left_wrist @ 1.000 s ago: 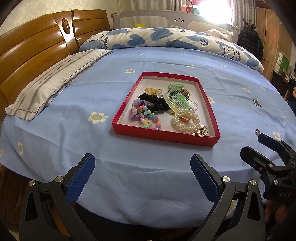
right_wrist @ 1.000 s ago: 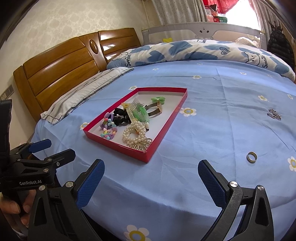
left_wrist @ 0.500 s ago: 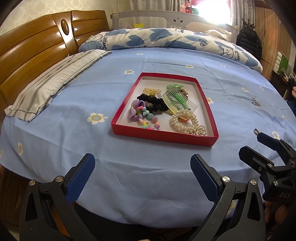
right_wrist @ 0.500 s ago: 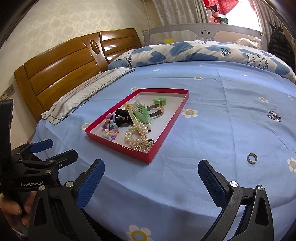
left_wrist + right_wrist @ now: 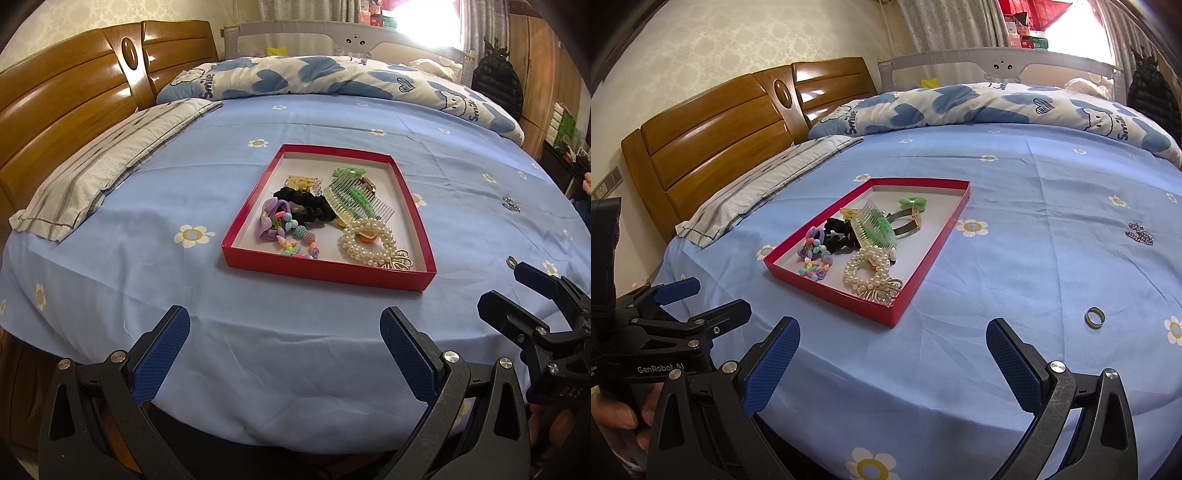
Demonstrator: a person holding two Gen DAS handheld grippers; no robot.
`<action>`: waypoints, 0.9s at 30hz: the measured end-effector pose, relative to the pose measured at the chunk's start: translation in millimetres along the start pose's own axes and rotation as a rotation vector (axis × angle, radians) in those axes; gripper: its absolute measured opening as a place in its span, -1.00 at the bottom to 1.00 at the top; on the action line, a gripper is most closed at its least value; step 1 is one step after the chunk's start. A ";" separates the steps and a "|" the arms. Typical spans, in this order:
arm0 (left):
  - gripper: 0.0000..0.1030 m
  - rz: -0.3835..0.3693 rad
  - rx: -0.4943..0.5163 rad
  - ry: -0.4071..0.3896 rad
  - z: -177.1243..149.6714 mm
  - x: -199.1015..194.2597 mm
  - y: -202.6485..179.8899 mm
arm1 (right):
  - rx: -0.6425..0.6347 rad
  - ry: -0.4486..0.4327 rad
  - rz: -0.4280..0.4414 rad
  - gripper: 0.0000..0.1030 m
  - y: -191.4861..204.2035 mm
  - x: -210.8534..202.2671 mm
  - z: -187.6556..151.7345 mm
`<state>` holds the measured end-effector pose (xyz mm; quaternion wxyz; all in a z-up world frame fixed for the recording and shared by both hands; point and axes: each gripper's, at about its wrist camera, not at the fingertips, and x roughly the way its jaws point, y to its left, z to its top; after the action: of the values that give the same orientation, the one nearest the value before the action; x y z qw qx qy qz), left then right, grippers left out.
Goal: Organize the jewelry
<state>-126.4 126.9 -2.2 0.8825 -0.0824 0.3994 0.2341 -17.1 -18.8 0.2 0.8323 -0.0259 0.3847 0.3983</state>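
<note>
A red tray [image 5: 325, 268] [image 5: 925, 271] lies on the blue bedsheet. It holds a pearl bracelet [image 5: 369, 242] [image 5: 866, 267], a green comb [image 5: 352, 199] [image 5: 875, 227], a black scrunchie [image 5: 306, 203], colourful beads [image 5: 295, 242] and clips. A metal ring [image 5: 1095, 317] [image 5: 511, 261] and a sparkly brooch [image 5: 1140, 233] [image 5: 511, 204] lie loose on the sheet right of the tray. My left gripper [image 5: 284, 345] is open and empty near the bed's front edge. My right gripper [image 5: 892, 352] is open and empty, also near the front edge.
A striped pillow [image 5: 107, 162] lies at the left by the wooden headboard [image 5: 66, 99]. A rolled blue-and-white duvet [image 5: 332, 79] runs along the far side. A wooden wardrobe [image 5: 546, 74] stands at the right.
Both grippers have shifted very slightly; the tray and the loose ring and brooch have not moved. Both stay open.
</note>
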 end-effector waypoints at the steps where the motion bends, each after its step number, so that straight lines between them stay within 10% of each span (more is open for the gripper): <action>1: 1.00 0.003 0.000 -0.003 -0.1 -0.2 0.3 | -0.001 -0.001 0.001 0.98 0.2 -0.6 0.2; 27: 1.00 -0.006 -0.002 0.004 2.8 2.4 -0.4 | -0.002 -0.002 0.006 0.98 0.8 -1.9 1.3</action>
<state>-122.9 128.3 -2.1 0.8824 -0.0848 0.4006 0.2318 -17.6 -19.0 2.6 0.8315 -0.0249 0.3834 0.4012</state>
